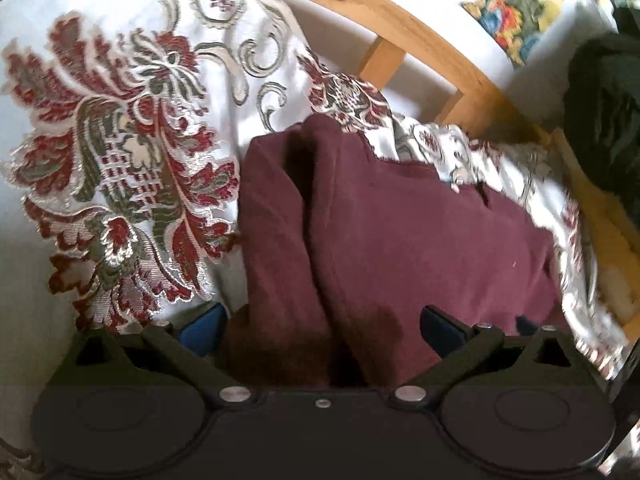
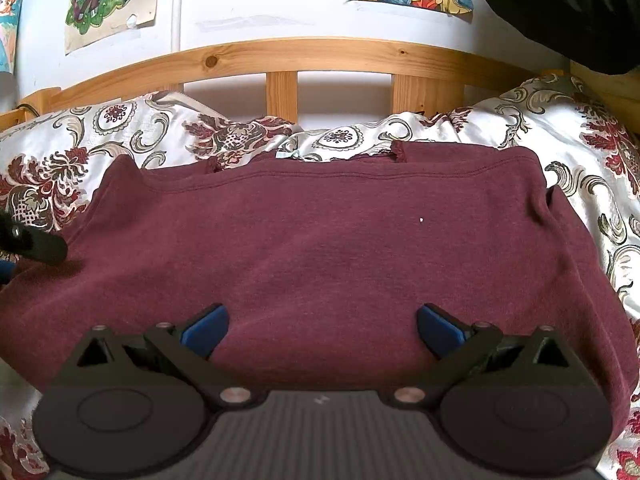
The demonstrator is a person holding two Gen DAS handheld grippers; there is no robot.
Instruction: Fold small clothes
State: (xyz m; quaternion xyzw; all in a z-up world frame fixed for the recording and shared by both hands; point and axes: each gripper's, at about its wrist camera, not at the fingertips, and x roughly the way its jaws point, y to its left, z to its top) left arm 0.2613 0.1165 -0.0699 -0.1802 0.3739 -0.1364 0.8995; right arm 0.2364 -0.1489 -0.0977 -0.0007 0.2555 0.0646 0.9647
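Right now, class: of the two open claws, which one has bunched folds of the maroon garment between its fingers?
The left claw: a raised fold of the maroon garment sits between its fingers. The right claw hovers over flat cloth.

The left gripper has its jaws spread wide, with the blue pads well apart on their black linkage arms. It sits low and points forward. From the right wrist view its black finger and a bit of blue pad show at the far left edge. The right gripper also has its jaws spread wide, its blue pads far apart and nothing caught between them. It is held level, facing straight ahead.
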